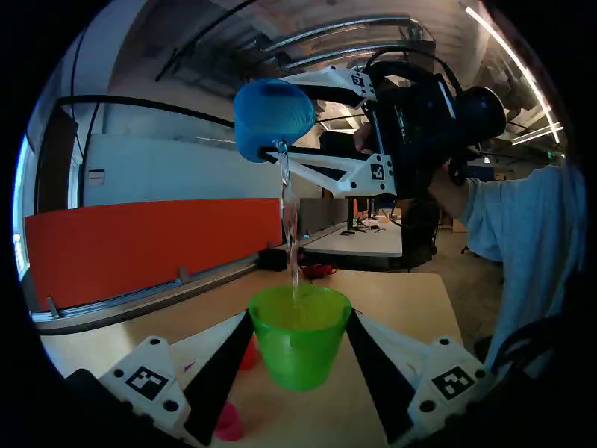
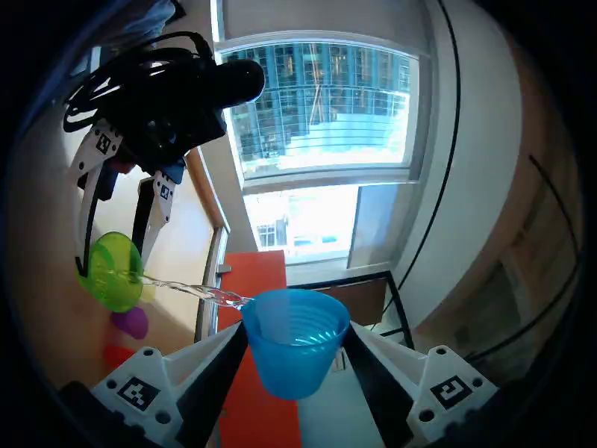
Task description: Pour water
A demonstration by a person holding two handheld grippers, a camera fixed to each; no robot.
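Note:
My left gripper (image 1: pixel 298 351) is shut on a green cup (image 1: pixel 298 345), held upright above a wooden table (image 1: pixel 403 299). Above it my right gripper (image 1: pixel 277 134) is shut on a blue cup (image 1: pixel 270 116), tipped on its side. A thin stream of water (image 1: pixel 289 224) falls from the blue cup's rim into the green cup. In the right gripper view the blue cup (image 2: pixel 295 340) sits between my right gripper's (image 2: pixel 295 351) fingers and the water stream (image 2: pixel 190 290) arcs to the green cup (image 2: pixel 112 270), held by the left gripper (image 2: pixel 112 250).
A red cup (image 1: pixel 249 354) and a pink cup (image 1: pixel 228 422) stand on the table under the green cup. An orange partition (image 1: pixel 149 243) runs along the table's far side. A person's sleeve (image 1: pixel 533 239) is at the right. A large window (image 2: pixel 324 160) lies beyond.

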